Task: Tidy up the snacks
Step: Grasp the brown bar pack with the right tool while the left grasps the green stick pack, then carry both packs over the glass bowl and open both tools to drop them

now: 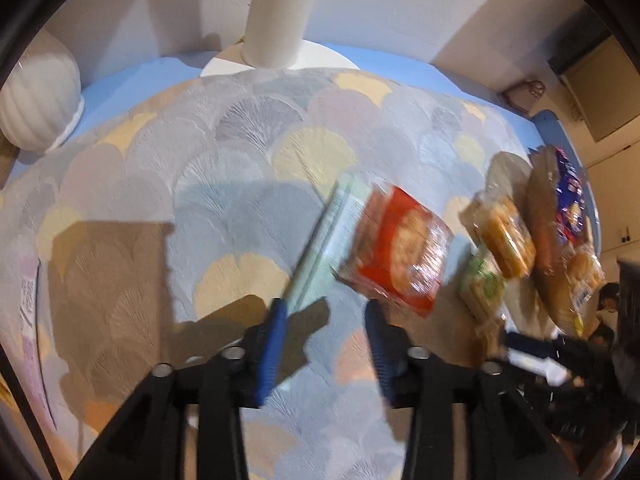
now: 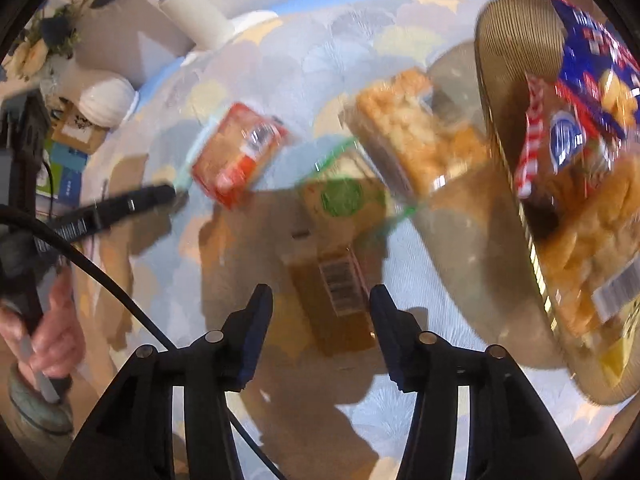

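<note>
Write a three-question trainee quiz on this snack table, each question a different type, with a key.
1. True or false: the right gripper is shut on a snack.
2. Which pack lies nearest the open left gripper? A) red cracker pack B) blue bag C) white vase
3. Fill in: the blue bag lies in a woven ____.

Key: 1 false, it is open above the green-label box; 2 A; 3 basket.
</note>
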`<state>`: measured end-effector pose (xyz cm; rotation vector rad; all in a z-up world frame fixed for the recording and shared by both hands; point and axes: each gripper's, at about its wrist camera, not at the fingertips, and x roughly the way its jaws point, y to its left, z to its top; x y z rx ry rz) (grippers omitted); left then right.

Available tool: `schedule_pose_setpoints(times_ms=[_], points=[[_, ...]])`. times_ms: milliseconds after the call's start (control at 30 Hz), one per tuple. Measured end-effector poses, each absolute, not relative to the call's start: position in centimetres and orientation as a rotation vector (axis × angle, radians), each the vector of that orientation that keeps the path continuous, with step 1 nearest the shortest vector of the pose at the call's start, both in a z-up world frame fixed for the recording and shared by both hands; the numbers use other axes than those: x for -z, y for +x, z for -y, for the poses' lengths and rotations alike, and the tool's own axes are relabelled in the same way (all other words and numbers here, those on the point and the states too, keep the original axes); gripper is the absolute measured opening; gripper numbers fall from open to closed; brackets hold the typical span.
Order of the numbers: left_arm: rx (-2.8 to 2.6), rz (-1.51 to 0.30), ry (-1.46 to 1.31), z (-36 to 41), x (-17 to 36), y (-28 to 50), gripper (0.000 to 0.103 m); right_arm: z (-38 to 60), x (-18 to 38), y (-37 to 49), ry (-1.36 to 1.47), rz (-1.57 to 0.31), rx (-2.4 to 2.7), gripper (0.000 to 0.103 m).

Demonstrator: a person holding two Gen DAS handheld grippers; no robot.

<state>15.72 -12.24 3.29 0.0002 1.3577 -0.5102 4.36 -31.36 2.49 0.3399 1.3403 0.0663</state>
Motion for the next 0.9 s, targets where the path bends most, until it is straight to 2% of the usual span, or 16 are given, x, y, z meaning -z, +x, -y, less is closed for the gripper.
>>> schedule_pose_setpoints(times_ms=[200, 233, 267, 300, 333, 400, 700, 900], points=[[0.499, -1.351, 0.087, 13.4, -1.6, 15.8, 0.046, 30.0, -1.4, 3.1, 0.212, -1.331, -0.033, 0.049], [0.492, -1.338, 0.112, 13.8, -1.6, 15.5, 0.044, 29.3, -1.4, 3.3, 0.161, -1.326, -0.025, 0.044], [0.480, -1.327, 0.152, 14.1, -1.7, 15.3, 0.040, 28.9, -1.4, 3.2, 0.118, -1.322, -0.017, 0.033], [0.466, -1.313, 0.192, 14.5, -1.7, 15.1, 0.026, 28.1, -1.4, 3.3, 0.066, -1.317, -0.012, 0.033], [0.457, -1.302, 0.224, 14.8, -1.7, 15.0, 0.021, 27.6, -1.4, 3.4, 0.043, -1.314, -0.013, 0.033], [0.465, -1.296, 0.233, 15.0, -1.9, 14.7, 0.018, 27.5, -1.4, 3.2, 0.049, -1.310, -0.046, 0.033], [0.541, -1.276, 0.035, 14.0, -6.5, 12.5, 0.017, 32.3, -5.7, 1.1, 0.444, -1.261, -0.263, 0.033], [0.606, -1.221, -0.052, 16.2, -11.4, 11.2, 0.017, 37.0, -9.5, 0.9, 0.573, -1.163, -0.258, 0.033]])
